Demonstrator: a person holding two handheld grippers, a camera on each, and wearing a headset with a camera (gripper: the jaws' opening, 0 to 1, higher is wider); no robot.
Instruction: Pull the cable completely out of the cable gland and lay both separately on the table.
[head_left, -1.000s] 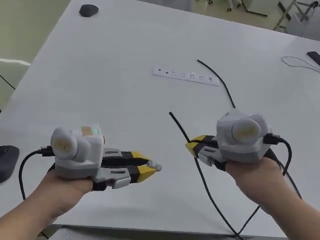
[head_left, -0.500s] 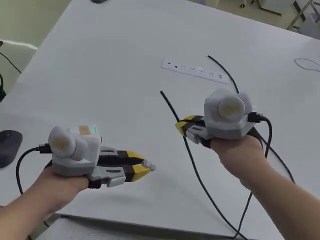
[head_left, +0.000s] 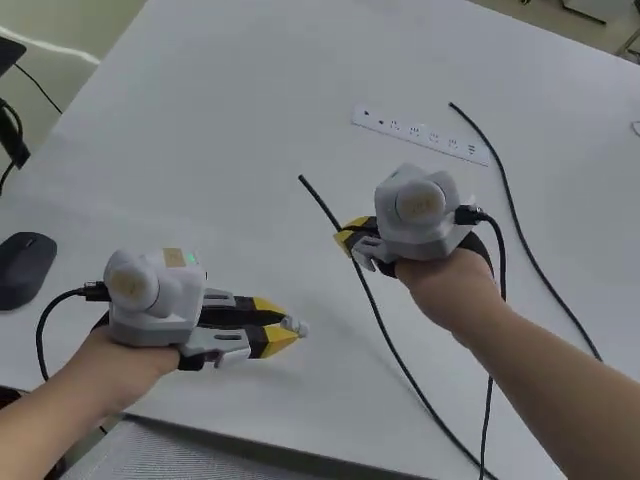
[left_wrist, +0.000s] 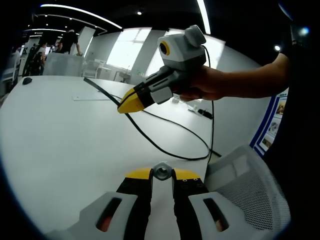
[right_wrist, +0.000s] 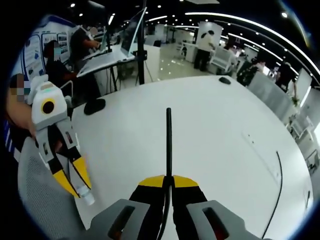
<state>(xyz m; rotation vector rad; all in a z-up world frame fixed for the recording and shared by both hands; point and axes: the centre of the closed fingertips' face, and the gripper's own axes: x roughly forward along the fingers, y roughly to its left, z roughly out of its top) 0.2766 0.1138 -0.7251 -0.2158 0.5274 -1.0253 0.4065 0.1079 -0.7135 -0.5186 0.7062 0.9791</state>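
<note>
My left gripper (head_left: 290, 331) is shut on a small grey cable gland (head_left: 296, 327), held just above the white table near its front edge; the gland's round end (left_wrist: 161, 171) sits between the yellow tips in the left gripper view. My right gripper (head_left: 346, 243) is shut on a thin black cable (head_left: 322, 205), whose free end sticks out past the jaws and points away (right_wrist: 168, 135). The rest of the cable (head_left: 410, 375) trails back across the table toward the front edge. Gland and cable are apart, with the right gripper (left_wrist: 126, 104) held higher and farther back.
A white power strip (head_left: 425, 136) lies at the back of the table (head_left: 200, 130), with another black cable (head_left: 510, 200) running past it. A dark mouse (head_left: 22, 268) rests at the left edge. A mesh chair back (left_wrist: 247, 187) stands close to the table's front.
My right gripper has moved left and away from me with the cable end. The left gripper has stayed near the front edge with the gland. The head camera has shifted.
</note>
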